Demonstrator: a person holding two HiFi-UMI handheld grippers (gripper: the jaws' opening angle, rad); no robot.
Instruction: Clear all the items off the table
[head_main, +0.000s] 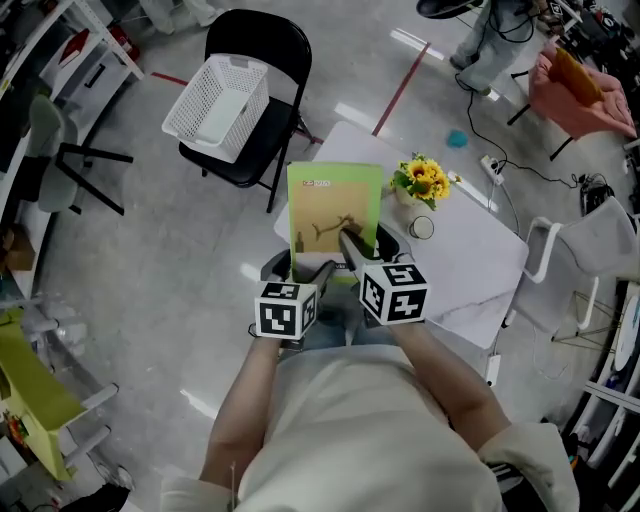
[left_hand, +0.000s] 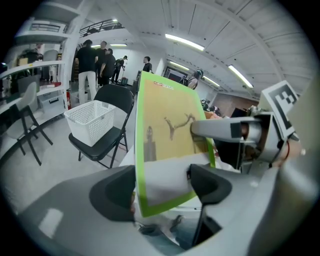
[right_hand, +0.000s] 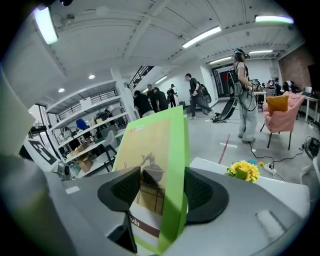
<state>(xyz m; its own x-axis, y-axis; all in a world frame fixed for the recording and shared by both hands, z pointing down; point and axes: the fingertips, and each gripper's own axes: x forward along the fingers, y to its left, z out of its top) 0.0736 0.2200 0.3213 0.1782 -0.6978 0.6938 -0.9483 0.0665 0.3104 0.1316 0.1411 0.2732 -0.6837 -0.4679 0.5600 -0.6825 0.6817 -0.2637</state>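
Both left claw (left_hand: 162, 189), right claw (right_hand: 161, 194) clamp green box (head_main: 335, 205); long axis pointing away.

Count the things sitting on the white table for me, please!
2. The yellow flowers stand beside the held-up green box; a small round white thing sits just in front of them. The box may hide more.
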